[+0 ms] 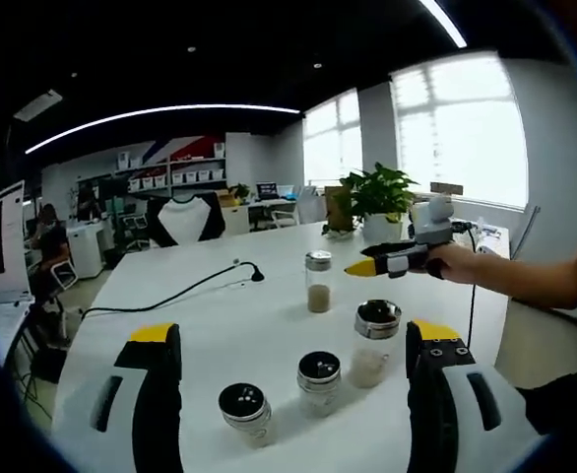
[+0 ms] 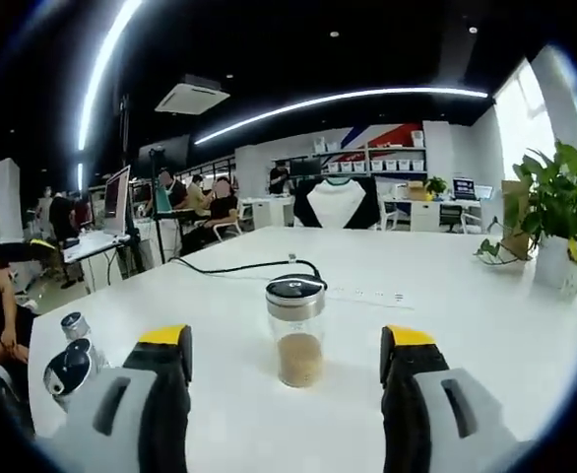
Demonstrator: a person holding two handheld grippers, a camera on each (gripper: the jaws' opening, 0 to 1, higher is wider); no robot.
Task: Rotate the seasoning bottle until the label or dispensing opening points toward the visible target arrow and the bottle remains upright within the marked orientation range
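On the white bench (image 1: 269, 325) in the left gripper view stand four glass seasoning jars: one with a silver cap (image 1: 318, 282) set apart further back and holding brown seasoning, and three nearer ones, a taller jar with a chrome lid (image 1: 374, 342) and pale contents just beside the right jaw, a short jar with a black lid (image 1: 319, 379) in the middle, and another black-lidded jar (image 1: 245, 411) low between the jaws. The left gripper (image 1: 288, 345) is spread wide, its yellow-tipped jaws well apart and holding nothing. Beyond the silver-capped jar, the right gripper (image 1: 372, 266) comes in from the right, held by a hand (image 1: 456, 264); its yellow tip points toward that jar, but whether its jaws are parted is hard to make out at this angle. In the right gripper view, the right gripper's (image 2: 288, 340) own jaws stand wide open with nothing between their pads, and the seasoning bottle (image 2: 296, 330) (black-topped from here, brown powder in its lower part) stands upright on the bench ahead, centred between them and apart from both. No label or arrow can be made out on it. At the left edge two more jars (image 2: 72, 360) are partly cut off by the left jaw. A black cable (image 2: 239, 266) trails across the bench behind the bottle, and a potted plant (image 2: 554, 222) stands at the far right.
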